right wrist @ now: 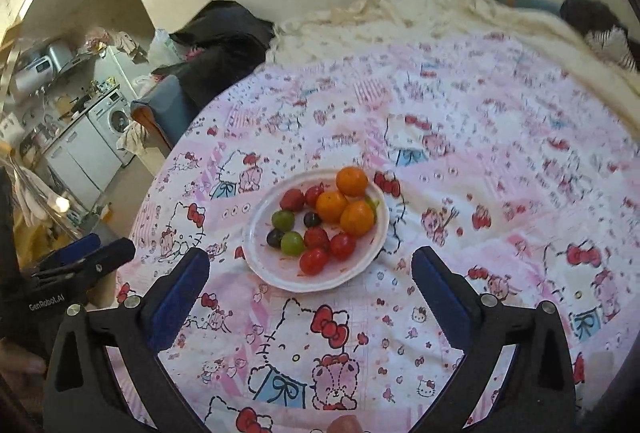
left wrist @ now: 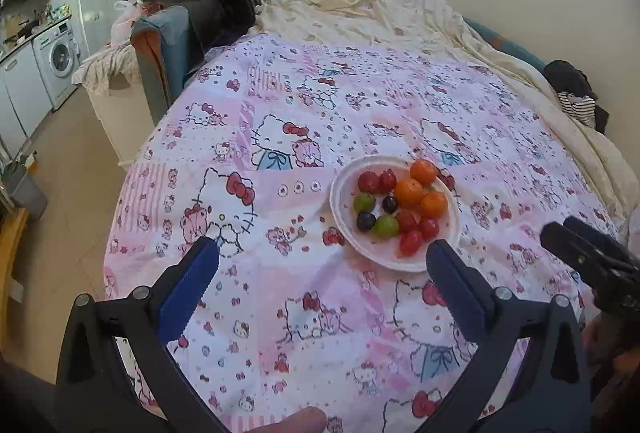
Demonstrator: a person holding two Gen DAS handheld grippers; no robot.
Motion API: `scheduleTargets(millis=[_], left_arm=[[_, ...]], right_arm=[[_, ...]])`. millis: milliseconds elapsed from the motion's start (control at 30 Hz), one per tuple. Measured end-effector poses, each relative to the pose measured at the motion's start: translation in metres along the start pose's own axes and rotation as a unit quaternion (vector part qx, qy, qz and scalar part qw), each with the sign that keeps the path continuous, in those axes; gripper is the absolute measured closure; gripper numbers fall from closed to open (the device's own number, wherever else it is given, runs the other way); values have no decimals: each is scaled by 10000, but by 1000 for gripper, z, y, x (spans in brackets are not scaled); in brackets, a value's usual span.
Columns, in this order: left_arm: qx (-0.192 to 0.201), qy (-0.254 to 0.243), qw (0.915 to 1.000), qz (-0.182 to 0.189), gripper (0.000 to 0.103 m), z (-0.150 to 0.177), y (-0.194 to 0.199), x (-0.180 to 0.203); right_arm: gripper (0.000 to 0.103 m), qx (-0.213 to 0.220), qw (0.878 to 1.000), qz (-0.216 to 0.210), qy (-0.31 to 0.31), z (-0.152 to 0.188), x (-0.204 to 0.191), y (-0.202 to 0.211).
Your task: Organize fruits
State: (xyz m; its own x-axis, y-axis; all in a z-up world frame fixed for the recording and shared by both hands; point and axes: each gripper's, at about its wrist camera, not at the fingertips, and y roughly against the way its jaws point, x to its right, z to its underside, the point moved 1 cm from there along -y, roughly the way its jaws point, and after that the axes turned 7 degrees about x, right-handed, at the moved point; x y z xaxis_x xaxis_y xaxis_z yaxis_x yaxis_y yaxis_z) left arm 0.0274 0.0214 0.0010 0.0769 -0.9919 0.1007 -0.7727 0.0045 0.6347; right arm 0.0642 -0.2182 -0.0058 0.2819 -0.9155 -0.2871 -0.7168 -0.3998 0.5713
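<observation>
Big pink-and-white cartoon-cat bedspread (left wrist: 280,153) covers everything, with a round white plate (right wrist: 276,273) on it holding three orange mandarins (right wrist: 332,205), red cherry tomatoes (right wrist: 314,260), green grapes (right wrist: 292,243) and dark grapes (right wrist: 275,237), all bunched together. Left gripper (left wrist: 322,259) and right gripper (right wrist: 310,267) both hang spread wide, holding nothing, just short of the plate. Only the left view catches the plate's right rim clearly; the right view is blurrier.

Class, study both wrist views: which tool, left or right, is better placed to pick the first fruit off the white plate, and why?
Probably the right tool: its open fingers frame the plate, with a red tomato just ahead. The left tool, also open, has the plate off toward its right finger.
</observation>
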Motion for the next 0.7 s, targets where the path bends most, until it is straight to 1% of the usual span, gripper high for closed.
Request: scheduleTargets(millis=[33, 133, 167, 233, 333, 467, 700], left_arm=[[40, -20, 10000, 27, 1, 2, 4, 1], [229, -221, 9994, -137, 1, 5, 14, 5], [335, -284, 9987, -250, 1, 5, 17, 5], [475, -293, 9979, -334, 1, 4, 19, 4], [481, -174, 9982, -306, 1, 2, 18, -1], [375, -74, 9990, -235, 1, 4, 12, -4], [376, -146, 9990, -194, 1, 5, 8, 2]], right_arm=[[0, 103, 9998, 116, 99, 2, -4, 4], [0, 332, 9986, 285, 283, 7, -11, 12], [0, 365, 9982, 331, 333, 10, -12, 13], [0, 339, 9981, 336, 384, 12, -14, 11], [0, 343, 9979, 386, 385, 13, -15, 7], [0, 351, 9974, 464, 434, 14, -15, 2], [0, 402, 9967, 518, 475, 13, -15, 0]])
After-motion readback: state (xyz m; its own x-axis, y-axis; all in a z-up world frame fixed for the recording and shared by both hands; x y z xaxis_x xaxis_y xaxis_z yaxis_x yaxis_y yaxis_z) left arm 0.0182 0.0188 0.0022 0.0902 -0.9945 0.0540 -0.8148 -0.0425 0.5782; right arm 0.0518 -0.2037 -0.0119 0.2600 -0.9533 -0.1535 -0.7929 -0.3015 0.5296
